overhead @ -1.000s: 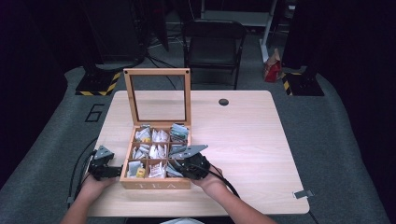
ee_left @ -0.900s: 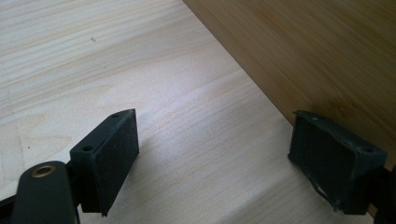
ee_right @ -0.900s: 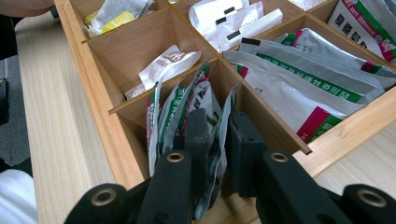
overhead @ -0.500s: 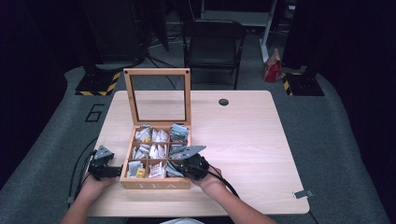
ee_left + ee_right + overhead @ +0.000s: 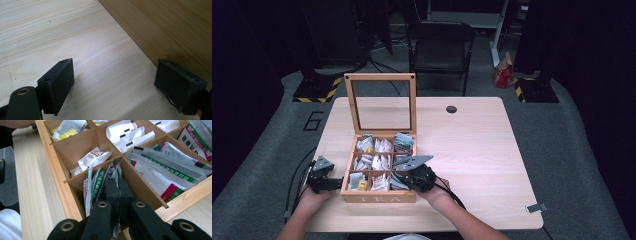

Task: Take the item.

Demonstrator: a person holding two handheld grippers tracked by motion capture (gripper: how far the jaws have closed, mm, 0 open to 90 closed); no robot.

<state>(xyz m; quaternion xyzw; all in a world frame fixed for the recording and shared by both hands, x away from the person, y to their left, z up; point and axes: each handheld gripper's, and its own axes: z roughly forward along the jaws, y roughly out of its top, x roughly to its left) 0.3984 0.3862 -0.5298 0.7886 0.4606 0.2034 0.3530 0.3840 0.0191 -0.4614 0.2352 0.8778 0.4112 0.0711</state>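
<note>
Landmark: we take the wooden tea box (image 5: 379, 196) as ref; its glass-pane lid (image 5: 381, 102) stands upright at the far edge.

Table: light wood table (image 5: 482, 150), box sits on its near-left part.

Right gripper: right gripper (image 5: 117, 187) is down in the box's near-right compartment, as seen from the person's side. Its jaws have just been closing and now sit pressed together on a green-and-white sachet (image 5: 95, 187), pinching its top edge among several upright sachets in that slot. In the high view we see the gripper (image 5: 404, 176) at the box's near-right corner, hand behind it.

Task thing: the sachet is inside the box, near-right compartment, upright, not lifted out.

Left gripper: left gripper (image 5: 115, 82) is outside the box, at its left wall, low over the table. Jaws wide apart, nothing between them; one pad is right by the box's side wall, touching or not we can't tell. High view puts it (image 5: 332, 184) just left of the box's near-left corner.

Other contents: silver-green packets (image 5: 165, 172) in the compartment next to the gripped one, white sachets (image 5: 127, 135) in the box's centre slot, a brown-white packet (image 5: 93, 157) in the near-middle slot, a yellow-tagged bag (image 5: 66, 131) toward the near-left one.

Behind the box: black folding chair (image 5: 439, 50) beyond the table's far edge.
</note>
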